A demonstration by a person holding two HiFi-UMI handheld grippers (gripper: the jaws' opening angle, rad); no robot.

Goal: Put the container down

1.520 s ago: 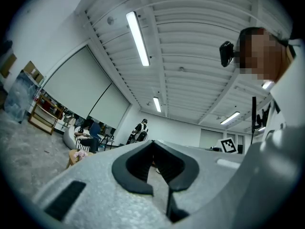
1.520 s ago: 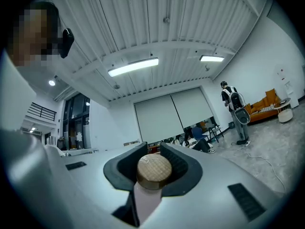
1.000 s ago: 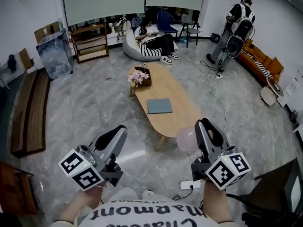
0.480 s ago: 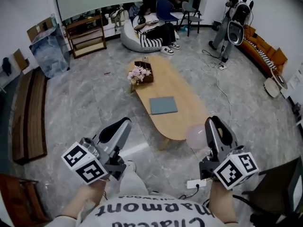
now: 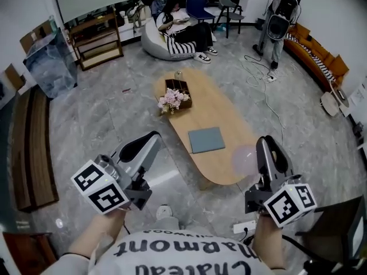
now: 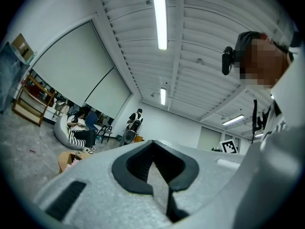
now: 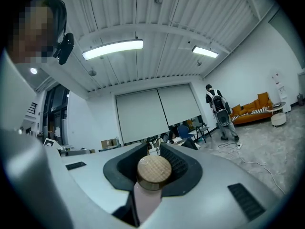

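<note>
Holding the pink container [image 7: 143, 202] by its wooden lid [image 7: 154, 171] end, clamped between the right gripper's [image 5: 266, 148] jaws, we have it raised beside the near right edge of the oval worktop [image 5: 221, 116], while the left gripper's [image 5: 148, 142] jaws sit closed together, empty.

Left tool [image 6: 153, 151] – jaws together, nothing between, ceiling light [image 6: 161, 15] overhead, seated person [image 6: 76, 129] beyond
</note>
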